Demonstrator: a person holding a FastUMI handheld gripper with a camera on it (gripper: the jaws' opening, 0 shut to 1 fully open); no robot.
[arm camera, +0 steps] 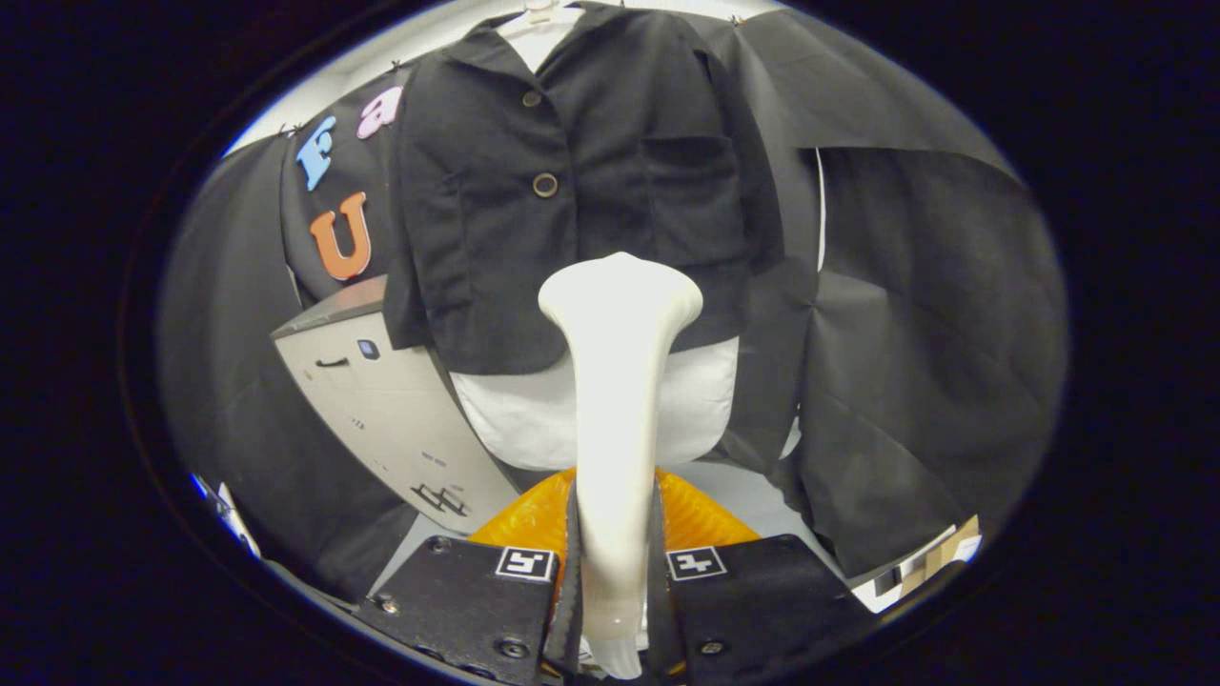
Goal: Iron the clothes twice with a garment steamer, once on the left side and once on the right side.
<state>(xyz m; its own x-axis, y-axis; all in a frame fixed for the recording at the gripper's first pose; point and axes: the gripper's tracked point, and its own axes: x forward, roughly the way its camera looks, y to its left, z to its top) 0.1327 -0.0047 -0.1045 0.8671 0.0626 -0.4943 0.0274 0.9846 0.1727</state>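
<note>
Black fabric is taking up the upper centre of the frame: the dark jacket [572,181] is hanging over a white shirt [534,414], buttoned front facing you, so both front panels are lying flat and open to the steam. It is hanging high enough that you are looking up at it from below the hem. Lower left, a grey cabinet [400,419] is standing beside the clothes, partly behind the jacket's edge.

You are holding the white garment steamer [615,410] by its slim handle, with the gripper [615,581] clamping it: both jaws are pressing on the handle's sides at the bottom centre. Its long axis is running straight ahead along the fingers, and the flared head is pointing toward the jacket's lower hem, roughly on the centre line. That is probably a neutral start, since neither side looks favoured. How near the head is to the cloth, you cannot tell. An orange ribbed piece [534,519] is showing just behind the jaws.
</note>
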